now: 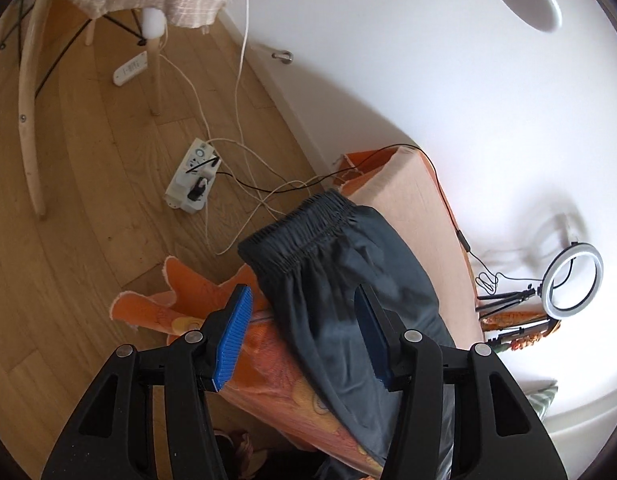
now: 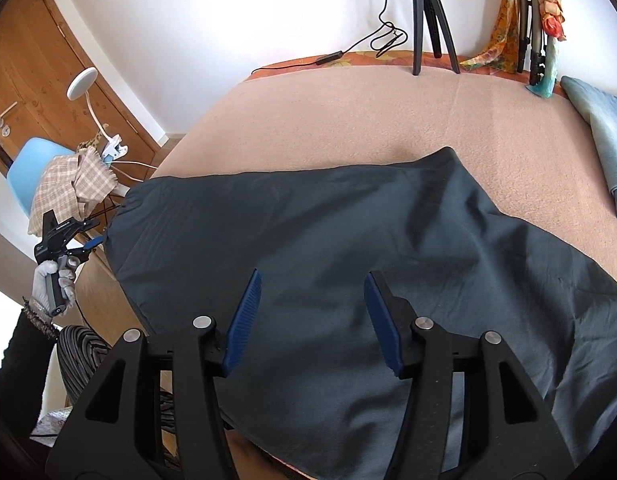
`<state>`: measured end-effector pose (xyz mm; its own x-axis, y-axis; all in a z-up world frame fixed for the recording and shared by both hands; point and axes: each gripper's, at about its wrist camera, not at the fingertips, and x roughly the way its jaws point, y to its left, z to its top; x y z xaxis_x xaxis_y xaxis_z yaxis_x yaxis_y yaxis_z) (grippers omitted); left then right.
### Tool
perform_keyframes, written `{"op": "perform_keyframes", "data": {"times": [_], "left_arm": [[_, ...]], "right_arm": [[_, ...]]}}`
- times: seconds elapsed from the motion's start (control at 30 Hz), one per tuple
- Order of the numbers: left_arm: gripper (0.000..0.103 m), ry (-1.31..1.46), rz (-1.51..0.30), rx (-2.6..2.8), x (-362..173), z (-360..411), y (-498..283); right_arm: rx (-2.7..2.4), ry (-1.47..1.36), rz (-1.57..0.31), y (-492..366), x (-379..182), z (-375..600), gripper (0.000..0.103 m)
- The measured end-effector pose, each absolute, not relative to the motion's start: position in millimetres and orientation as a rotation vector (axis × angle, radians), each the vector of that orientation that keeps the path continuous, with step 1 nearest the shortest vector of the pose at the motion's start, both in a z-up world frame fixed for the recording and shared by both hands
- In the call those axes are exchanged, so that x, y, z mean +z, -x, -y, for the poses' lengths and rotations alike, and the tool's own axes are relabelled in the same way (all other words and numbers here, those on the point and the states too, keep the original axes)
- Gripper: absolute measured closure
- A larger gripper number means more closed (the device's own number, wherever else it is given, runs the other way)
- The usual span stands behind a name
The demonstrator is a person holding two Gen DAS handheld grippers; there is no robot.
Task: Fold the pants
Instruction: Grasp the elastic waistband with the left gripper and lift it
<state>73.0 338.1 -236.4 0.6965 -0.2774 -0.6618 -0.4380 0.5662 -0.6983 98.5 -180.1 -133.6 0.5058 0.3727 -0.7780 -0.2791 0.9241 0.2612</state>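
Left wrist view: left gripper has its blue pads spread wide, nothing between them, hovering over the table corner. Dark grey pants lie below, the elastic waistband hanging just past the table's edge, the fabric running back under the right-hand pad. Pants rest on a peach blanket with an orange patterned cloth draped under it over the corner. Wooden floor beyond holds a white power strip with tangled cables; a ring light stands at the far end of the table against the white wall. Right wrist view: right gripper also wide open, gripping nothing, poised above the middle of the pants, which are spread flat over the blanket and cover most of the near side. The left gripper shows at the pants' left end, in a gloved hand; cannot tell from here whether it touches the cloth. A black tripod stands at the far edge, a light blue garment lies apart at the right, and a blue chair with checked cloth sits by the wooden door.
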Motion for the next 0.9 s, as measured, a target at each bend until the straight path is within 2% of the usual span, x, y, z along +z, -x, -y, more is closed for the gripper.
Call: {"op": "perform_keyframes", "data": {"times": [0.27,0.6,0.7,0.83,0.9], "left_arm": [[0.051,1.027,-0.869,0.058,-260.7,-348.6,-89.1],[0.051,1.273,-0.795,0.002,-298.9,-360.3,-96.7],[0.054,1.287,-0.761,0.012,-297.5,-362.2,-96.3],[0.074,1.258,-0.724,0.02,-289.9,-362.1,-97.3],[0.082,1.227,-0.714,0.027,-288.2,-362.4,-99.3]], "right_arm": [[0.421,-0.096,-0.968,-98.4,-124.4,155.3,0.046],[0.403,-0.097,-0.972,-98.2,-119.1,152.8,0.046],[0.397,-0.1,-0.975,-98.0,-119.0,153.3,0.046],[0.397,-0.103,-0.979,-98.6,-119.8,154.3,0.046],[0.4,-0.108,-0.981,-99.2,-120.7,154.5,0.042]]}}
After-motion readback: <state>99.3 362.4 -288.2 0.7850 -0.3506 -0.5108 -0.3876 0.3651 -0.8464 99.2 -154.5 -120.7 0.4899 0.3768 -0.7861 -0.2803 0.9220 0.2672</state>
